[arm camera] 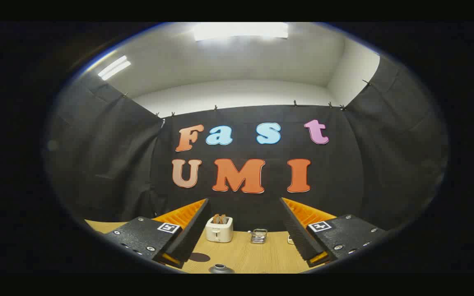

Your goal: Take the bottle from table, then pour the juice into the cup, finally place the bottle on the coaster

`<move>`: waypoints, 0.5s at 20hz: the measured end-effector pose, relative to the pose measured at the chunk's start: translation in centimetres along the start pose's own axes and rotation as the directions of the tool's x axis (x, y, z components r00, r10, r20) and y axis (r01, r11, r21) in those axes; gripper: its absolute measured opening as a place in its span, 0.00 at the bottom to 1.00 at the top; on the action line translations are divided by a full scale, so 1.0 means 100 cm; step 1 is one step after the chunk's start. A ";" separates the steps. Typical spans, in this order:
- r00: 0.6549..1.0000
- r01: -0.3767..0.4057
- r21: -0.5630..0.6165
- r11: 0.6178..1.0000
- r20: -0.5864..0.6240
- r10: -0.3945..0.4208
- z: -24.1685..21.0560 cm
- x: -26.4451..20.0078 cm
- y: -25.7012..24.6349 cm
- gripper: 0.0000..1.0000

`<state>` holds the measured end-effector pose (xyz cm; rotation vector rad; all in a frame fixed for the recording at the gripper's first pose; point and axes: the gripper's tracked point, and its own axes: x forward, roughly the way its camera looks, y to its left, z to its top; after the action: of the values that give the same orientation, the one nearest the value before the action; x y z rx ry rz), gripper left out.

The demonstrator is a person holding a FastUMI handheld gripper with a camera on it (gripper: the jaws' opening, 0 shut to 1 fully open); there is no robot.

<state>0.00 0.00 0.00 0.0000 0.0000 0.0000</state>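
Observation:
My gripper point(244, 211) is open, its two black fingers point(187, 234) spread wide above the wooden table point(261, 257) with nothing between them. The grey top of the bottle point(221, 269) pokes up low down between the fingers, nearer the left one; the rest of the bottle is hidden. Just left of it a dark round coaster point(199, 257) lies flat on the table, partly covered by the left finger. A small clear glass cup point(258, 235) stands farther back, beyond the fingers, near the black cloth wall.
A white toaster point(219, 229) with slices of bread in it stands at the back, left of the cup. A small white thing point(289, 239) peeks out from behind the right finger. Black cloth walls close in the table at the back and on both sides.

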 end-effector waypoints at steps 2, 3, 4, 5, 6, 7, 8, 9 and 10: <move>1.000 -0.006 0.004 1.000 0.002 0.006 0.001 0.001 0.002 0.97; 1.000 -0.009 0.002 1.000 0.002 0.009 0.000 0.002 0.003 0.97; 1.000 -0.011 0.000 1.000 0.006 0.011 -0.001 0.001 0.003 0.97; 1.000 -0.012 -0.003 1.000 0.010 0.012 -0.001 0.001 0.003 0.97; 1.000 -0.011 -0.004 1.000 0.008 0.011 -0.003 0.001 0.004 0.97; 1.000 -0.013 -0.001 1.000 0.005 0.013 -0.005 0.001 0.004 0.97; 1.000 -0.016 0.003 1.000 0.002 0.016 -0.005 0.002 0.004 0.97; 1.000 -0.019 0.009 1.000 -0.001 0.019 -0.006 0.002 0.005 0.97; 1.000 -0.024 0.012 1.000 -0.002 0.024 -0.006 0.003 0.007 0.97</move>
<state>0.29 0.69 -0.60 0.0118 0.0025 0.0243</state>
